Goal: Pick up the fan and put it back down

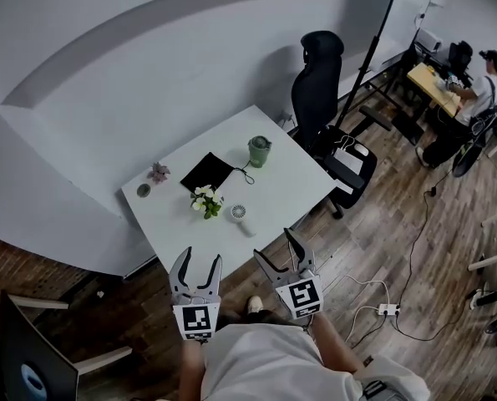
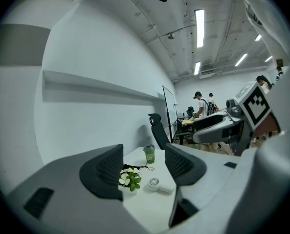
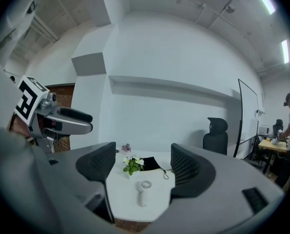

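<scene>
Both spread, left tool, right tool, fan on white table, wood floor

Head view looks steeply down; both gripper views look level; all share table and fan.

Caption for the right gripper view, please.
Right gripper, open and empty, faces the white fan lying on the table.

This is an open-plan office. A black swivel chair stands by a white worktop on a wood-plank floor. Farther off, a person sits at a second desk. A cable runs to a power strip. Strip lights line the bare ceiling.
</scene>
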Demonstrator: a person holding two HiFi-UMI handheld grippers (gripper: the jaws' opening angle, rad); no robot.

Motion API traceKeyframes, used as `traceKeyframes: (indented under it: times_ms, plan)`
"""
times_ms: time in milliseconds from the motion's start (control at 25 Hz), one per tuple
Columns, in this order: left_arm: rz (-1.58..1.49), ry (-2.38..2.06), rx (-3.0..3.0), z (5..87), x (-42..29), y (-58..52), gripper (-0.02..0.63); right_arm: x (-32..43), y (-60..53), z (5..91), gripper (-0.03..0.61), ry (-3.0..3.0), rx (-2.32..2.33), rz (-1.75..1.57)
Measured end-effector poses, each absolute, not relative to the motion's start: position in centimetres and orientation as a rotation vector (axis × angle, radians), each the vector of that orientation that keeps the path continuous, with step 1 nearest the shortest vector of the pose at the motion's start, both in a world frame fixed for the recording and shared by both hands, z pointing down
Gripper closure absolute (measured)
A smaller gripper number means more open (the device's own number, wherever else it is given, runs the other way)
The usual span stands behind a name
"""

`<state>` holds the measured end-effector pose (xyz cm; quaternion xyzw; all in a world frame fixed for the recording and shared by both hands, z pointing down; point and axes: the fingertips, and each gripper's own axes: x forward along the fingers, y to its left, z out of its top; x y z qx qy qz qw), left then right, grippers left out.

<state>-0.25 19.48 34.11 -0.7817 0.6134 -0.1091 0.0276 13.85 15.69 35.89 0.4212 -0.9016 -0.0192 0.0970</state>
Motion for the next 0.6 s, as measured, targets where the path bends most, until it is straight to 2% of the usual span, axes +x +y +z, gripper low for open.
traceKeyframes:
  times_ms: [600]
  plan:
    - [-0.38, 1.904, -2.439, 36.1, -2.0, 12.8, 0.35, 12.1, 9.3, 37.7, 0.222, -2.647, 1.206, -0.019]
